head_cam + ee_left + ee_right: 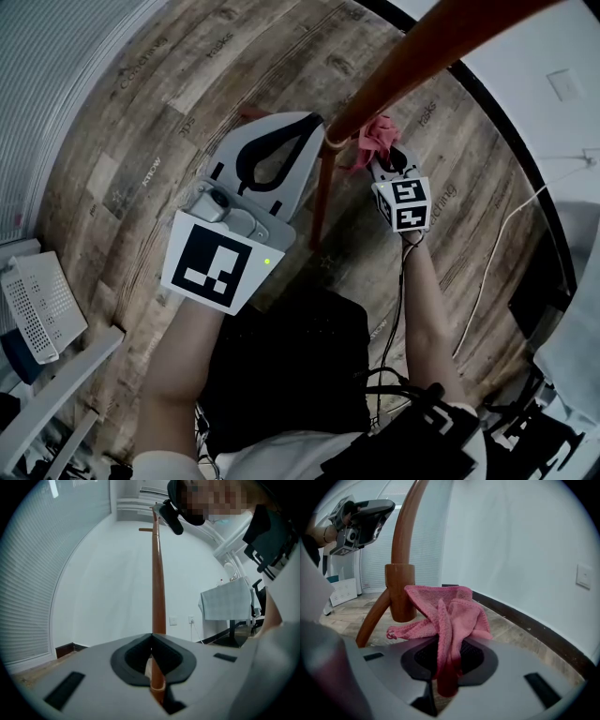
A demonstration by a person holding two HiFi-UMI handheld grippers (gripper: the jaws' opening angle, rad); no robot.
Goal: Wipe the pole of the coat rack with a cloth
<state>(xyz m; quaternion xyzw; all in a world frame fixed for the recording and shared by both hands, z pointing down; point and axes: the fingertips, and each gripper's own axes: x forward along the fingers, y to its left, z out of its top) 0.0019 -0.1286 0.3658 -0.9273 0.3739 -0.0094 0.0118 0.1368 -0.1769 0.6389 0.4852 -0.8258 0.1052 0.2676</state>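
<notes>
The brown coat rack pole (422,47) slants from the upper right down to its base legs (322,197). My left gripper (317,127) is shut on the pole, which rises between its jaws in the left gripper view (158,583). My right gripper (382,161) is shut on a pink cloth (375,139). In the right gripper view the cloth (450,609) hangs from the jaws and lies against the pole's collar (400,592), just above a slanting leg (372,620). The right gripper (447,667) sits lower on the rack than the left gripper (361,520).
Wooden plank floor (187,75) lies below. A white perforated basket (37,305) stands at the left and a white cable (497,253) runs along the right. A cloth-draped stand (227,602) is by the white wall, and window blinds (28,573) are on the left.
</notes>
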